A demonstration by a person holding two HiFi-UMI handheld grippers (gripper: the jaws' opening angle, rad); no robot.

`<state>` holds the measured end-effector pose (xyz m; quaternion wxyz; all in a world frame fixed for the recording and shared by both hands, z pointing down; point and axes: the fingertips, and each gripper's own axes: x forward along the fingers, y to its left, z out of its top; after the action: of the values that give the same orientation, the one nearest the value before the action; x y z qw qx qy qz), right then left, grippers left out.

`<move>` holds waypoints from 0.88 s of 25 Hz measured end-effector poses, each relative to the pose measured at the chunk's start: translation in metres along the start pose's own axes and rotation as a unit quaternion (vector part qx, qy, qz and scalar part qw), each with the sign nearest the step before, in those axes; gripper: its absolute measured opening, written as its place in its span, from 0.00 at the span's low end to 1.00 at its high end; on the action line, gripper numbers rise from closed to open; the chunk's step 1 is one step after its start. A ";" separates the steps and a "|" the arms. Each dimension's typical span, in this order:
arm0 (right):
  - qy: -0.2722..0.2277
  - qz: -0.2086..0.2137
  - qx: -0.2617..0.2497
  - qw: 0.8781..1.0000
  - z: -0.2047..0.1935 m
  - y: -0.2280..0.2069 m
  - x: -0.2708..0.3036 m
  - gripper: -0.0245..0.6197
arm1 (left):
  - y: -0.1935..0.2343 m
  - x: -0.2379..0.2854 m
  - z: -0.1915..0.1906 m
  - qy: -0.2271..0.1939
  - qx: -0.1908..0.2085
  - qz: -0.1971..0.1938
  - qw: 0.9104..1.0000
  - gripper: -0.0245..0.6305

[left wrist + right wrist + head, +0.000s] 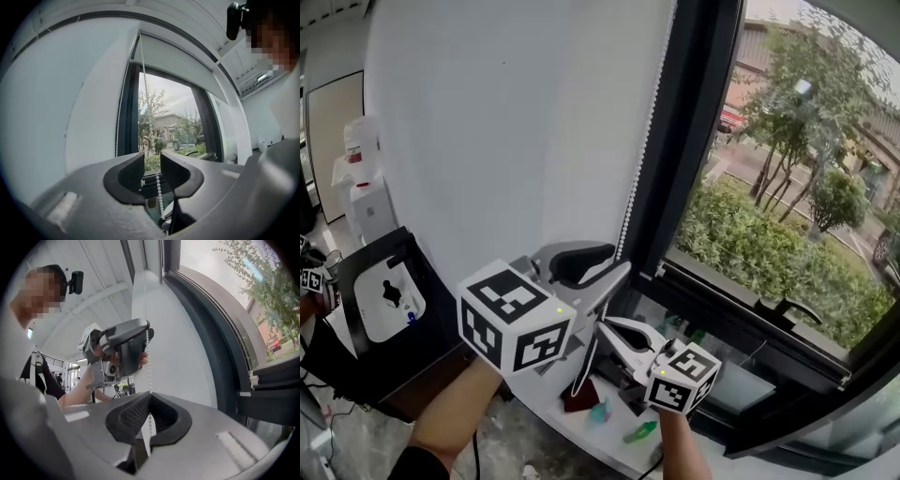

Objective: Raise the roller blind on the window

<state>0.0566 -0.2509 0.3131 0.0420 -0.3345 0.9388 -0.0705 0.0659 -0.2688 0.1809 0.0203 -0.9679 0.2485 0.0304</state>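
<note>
The white bead chain [645,141] hangs down the dark window frame's left side. My left gripper [617,269] is open, and the bead chain [158,185] runs loose through the gap between its dark pads [129,176]. Just below it, my right gripper [602,328] is shut on the chain [149,366], which enters its closed jaws from above. The right gripper view shows the left gripper [140,341] higher up on the same chain. The roller blind [180,58] covers only the top of the window; its lower edge sits high above the glass.
A white wall [487,122] stands left of the dark window frame [694,141]. The sill [572,431] carries small red, teal and green items [600,411]. A black table with a white device [384,300] stands at the left. A window handle [783,307] sticks out at the right.
</note>
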 end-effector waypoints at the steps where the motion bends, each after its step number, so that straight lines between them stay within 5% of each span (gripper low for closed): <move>1: -0.001 0.000 0.002 1.000 -0.001 0.001 -0.001 0.05 | -0.001 0.001 -0.002 0.003 0.002 -0.001 1.000 0.21; 4: -0.004 -0.001 0.005 1.000 -0.002 0.001 -0.002 0.05 | -0.007 0.003 -0.005 0.010 0.001 -0.012 1.000 0.06; 12: 0.007 -0.017 -0.014 1.000 0.000 -0.004 -0.004 0.05 | -0.011 -0.001 -0.006 0.027 0.004 -0.010 1.000 0.05; 16: -0.025 -0.014 0.022 0.999 0.011 -0.003 -0.009 0.21 | -0.004 -0.008 -0.010 0.031 0.020 0.011 0.999 0.05; 22: -0.079 -0.032 0.040 0.996 0.044 -0.007 -0.025 0.17 | -0.003 -0.010 -0.046 0.058 0.018 0.027 0.998 0.06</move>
<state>0.0853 -0.2449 0.2712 0.1268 -0.3674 0.9177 -0.0829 0.0604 -0.2637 0.2272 0.0224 -0.9604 0.2761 -0.0294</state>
